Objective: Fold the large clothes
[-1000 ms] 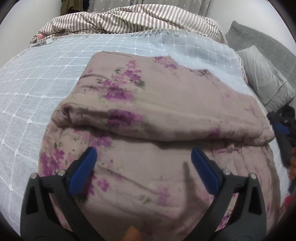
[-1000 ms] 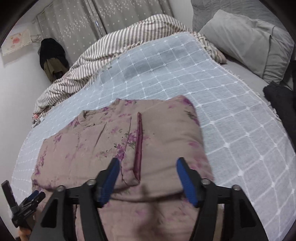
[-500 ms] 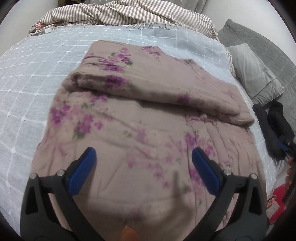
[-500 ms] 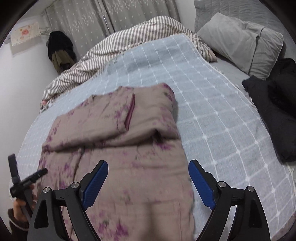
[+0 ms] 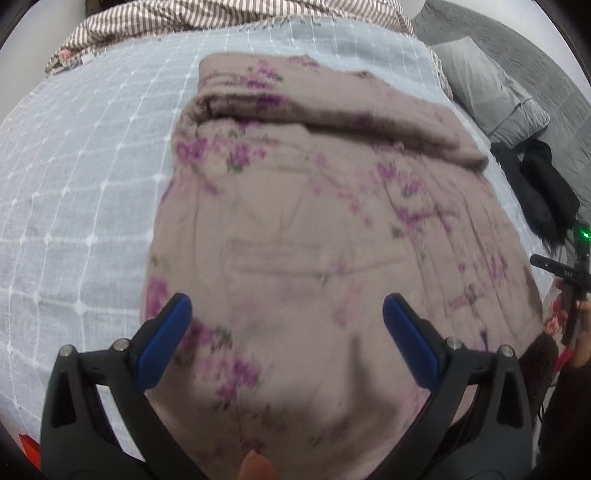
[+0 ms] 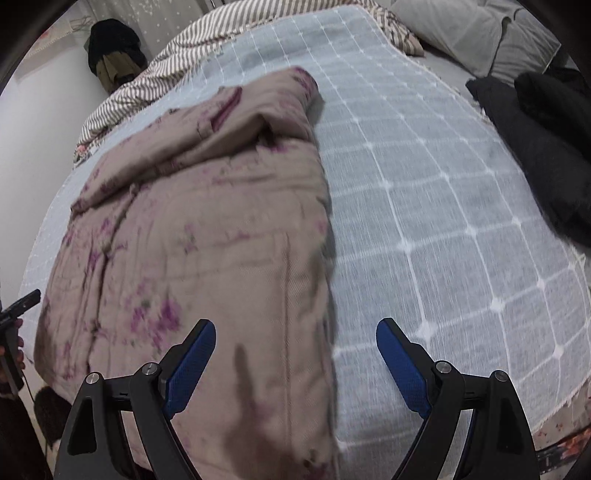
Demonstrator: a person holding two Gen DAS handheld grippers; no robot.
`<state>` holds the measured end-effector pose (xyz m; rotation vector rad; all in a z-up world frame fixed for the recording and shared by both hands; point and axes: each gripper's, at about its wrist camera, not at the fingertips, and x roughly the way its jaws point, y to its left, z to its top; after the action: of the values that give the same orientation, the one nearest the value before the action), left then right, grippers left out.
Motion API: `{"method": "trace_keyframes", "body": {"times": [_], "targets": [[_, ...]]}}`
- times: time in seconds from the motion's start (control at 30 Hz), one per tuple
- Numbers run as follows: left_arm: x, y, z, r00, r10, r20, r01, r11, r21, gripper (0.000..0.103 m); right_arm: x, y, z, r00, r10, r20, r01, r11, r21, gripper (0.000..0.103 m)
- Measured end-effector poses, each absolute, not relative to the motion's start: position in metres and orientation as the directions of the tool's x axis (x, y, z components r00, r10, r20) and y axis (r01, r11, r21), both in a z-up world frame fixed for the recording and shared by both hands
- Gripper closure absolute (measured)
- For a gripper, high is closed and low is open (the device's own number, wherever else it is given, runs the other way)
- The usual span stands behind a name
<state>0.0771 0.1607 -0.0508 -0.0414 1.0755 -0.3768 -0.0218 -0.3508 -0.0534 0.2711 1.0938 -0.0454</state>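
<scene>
A large mauve garment with purple flowers (image 5: 303,221) lies on the bed, its far part folded over toward me in a thick roll. It also shows in the right wrist view (image 6: 207,229), with its right edge running down the middle. My left gripper (image 5: 286,325) is open and empty above the garment's near part. My right gripper (image 6: 295,349) is open and empty above the garment's near right edge.
A pale blue checked bedspread (image 5: 81,177) covers the bed (image 6: 443,206). A striped duvet (image 5: 229,18) lies bunched at the far end. Grey pillows (image 5: 491,88) and black clothing (image 6: 535,140) lie to the right. The bed's near edge is just below my grippers.
Both grippers have drawn back toward the near edge of the bed, away from the folded roll. The right gripper has opened wider. The garment lies as before.
</scene>
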Motion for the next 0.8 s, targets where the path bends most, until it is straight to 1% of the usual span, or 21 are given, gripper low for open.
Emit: {"method": "trace_keyframes", "body": {"times": [0.1,0.23,0.3,0.37,0.5,0.6,0.7,0.8], "targets": [[0.07,0.17,-0.065,0.351,-0.342,-0.872,0.277,0.927,-0.252,0.0,-0.028,-0.355,-0.069,0.416,0.119,-0.901,0.172,0.963,0.207,0.013],[0.066,0.176,-0.089,0.269,-0.383,-0.884,0.265,0.912,-0.314,0.0,-0.031,-0.361,-0.091,0.367,0.206,-0.907,0.181,0.941,0.287,0.012],[0.065,0.174,-0.095,0.261,-0.385,-0.885,0.279,0.908,-0.313,0.0,-0.032,-0.361,-0.091,0.375,0.212,-0.903,0.168,0.942,0.291,0.008],[0.064,0.172,-0.096,0.257,-0.376,-0.891,0.293,0.908,-0.299,0.0,-0.031,-0.359,-0.092,0.368,0.226,-0.902,0.149,0.943,0.297,0.0],[0.06,0.166,-0.096,0.266,-0.353,-0.897,0.325,0.909,-0.261,0.0,-0.03,-0.345,-0.096,0.337,0.182,-0.924,0.092,0.97,0.224,0.0],[0.055,0.169,-0.097,0.293,-0.37,-0.881,0.352,0.899,-0.261,0.0,-0.031,-0.344,-0.097,0.333,0.179,-0.926,0.088,0.972,0.22,0.0],[0.053,0.178,-0.093,0.288,-0.403,-0.869,0.364,0.885,-0.29,0.0,-0.033,-0.345,-0.097,0.335,0.189,-0.923,0.079,0.971,0.227,0.0],[0.051,0.195,-0.084,0.294,-0.441,-0.848,0.342,0.877,-0.338,0.0,-0.036,-0.347,-0.096,0.327,0.207,-0.922,0.059,0.969,0.238,0.0]]}}
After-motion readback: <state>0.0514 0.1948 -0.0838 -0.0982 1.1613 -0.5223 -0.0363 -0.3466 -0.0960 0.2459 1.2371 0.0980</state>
